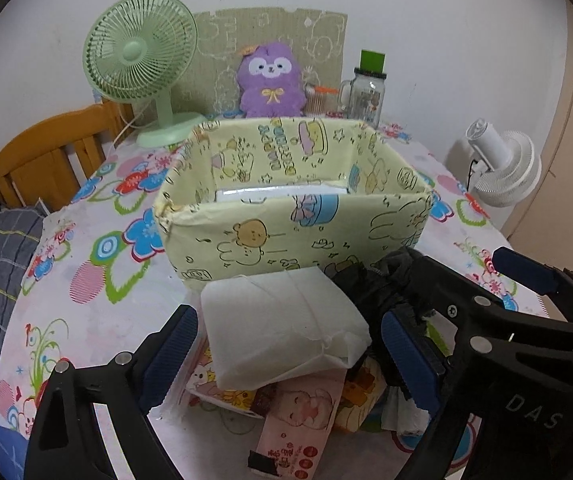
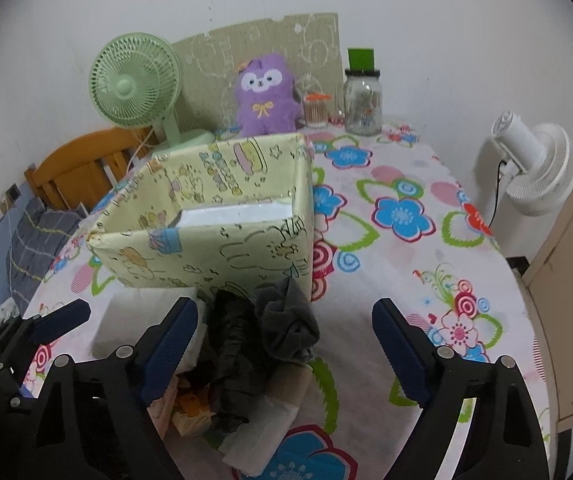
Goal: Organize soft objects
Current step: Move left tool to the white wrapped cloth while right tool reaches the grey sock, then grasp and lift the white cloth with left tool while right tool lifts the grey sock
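Floral cloth in pink, blue and green covers the tabletop (image 2: pixel 398 184) under both of your tongs. Straight ahead of them stands the pale yellow cartoon-print fabric box (image 1: pixel 286 236), open at the top, with a flat white item (image 1: pixel 282 194) lying on its bottom; from your right tongs the box sits ahead and to the left.

Your left tongs (image 1: pixel 286 356) are spread apart, and the white folded pad (image 1: pixel 282 328) lies between their blue pads without being clamped. It rests on top of a pink baby-print packet (image 1: pixel 306 416) and sits just in front of the box's near wall. Your right tongs (image 2: pixel 286 352) are also wide apart and grip nothing. Between their fingers, nearer the left one, lies a crumpled black plastic bag (image 2: pixel 230 356), with a balled grey sock (image 2: pixel 290 328) touching it on the right; both sit just against the box's near corner. A white tissue (image 2: pixel 262 436) lies under the bag, close to the tongs.

Beyond the box, far ahead of both tongs, a green desk fan (image 1: pixel 142 64) stands to the left, a purple plush toy (image 1: pixel 270 80) in the middle against a piece of cardboard (image 1: pixel 286 28), and a glass jar (image 1: pixel 364 96) with a green top to the right. A white fan (image 2: pixel 534 168) stands off the tabletop's right edge, and a wooden chair (image 1: pixel 46 152) shows to the far left
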The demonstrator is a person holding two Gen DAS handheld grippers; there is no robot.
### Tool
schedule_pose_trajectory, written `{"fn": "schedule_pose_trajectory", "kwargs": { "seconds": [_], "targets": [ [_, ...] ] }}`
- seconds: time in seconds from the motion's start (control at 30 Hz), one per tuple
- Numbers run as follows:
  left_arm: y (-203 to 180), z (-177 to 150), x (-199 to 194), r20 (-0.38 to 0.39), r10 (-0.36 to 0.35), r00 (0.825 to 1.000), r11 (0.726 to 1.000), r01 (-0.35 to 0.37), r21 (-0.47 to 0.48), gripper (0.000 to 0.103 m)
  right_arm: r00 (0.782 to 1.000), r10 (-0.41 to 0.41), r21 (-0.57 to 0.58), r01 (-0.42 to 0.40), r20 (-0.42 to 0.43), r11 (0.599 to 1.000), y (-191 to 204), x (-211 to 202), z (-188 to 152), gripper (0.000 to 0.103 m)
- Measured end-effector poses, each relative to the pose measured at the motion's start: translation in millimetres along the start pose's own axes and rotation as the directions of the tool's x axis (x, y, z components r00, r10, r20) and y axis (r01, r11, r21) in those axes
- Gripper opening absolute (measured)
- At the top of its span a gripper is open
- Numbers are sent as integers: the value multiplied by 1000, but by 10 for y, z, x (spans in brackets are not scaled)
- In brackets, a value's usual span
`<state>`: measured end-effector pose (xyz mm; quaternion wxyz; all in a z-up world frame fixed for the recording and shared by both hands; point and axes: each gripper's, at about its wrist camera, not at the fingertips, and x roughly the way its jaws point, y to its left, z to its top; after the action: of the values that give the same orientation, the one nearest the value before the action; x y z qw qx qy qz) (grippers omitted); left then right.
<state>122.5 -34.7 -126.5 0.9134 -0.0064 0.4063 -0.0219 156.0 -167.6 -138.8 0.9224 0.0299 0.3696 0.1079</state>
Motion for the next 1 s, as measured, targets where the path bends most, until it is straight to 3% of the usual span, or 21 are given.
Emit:
{"fn": "schedule_pose_trajectory", "kwargs": {
  "seconds": [0.5,0.67,0.87,1.0],
  "targets": [
    [-15,-24,322,-62,15,998,1000,-15,6,90,995,42,41,-39,-90,998,-100,434,-51,77],
    [-19,-32,336,-63,18,998,1000,-17,12,84,991,80,58,-74,-108,996,-84,497,-57,54],
    [3,-25,319,-59,22,998,1000,-22,5,73,992,83,59,-77,-99,995,-74,456,-61,40],
    [22,-20,281,-51,17,999,1000,-17,-4,66,993,78,61,-73,-87,995,-80,399,-58,37]
  ]
}}
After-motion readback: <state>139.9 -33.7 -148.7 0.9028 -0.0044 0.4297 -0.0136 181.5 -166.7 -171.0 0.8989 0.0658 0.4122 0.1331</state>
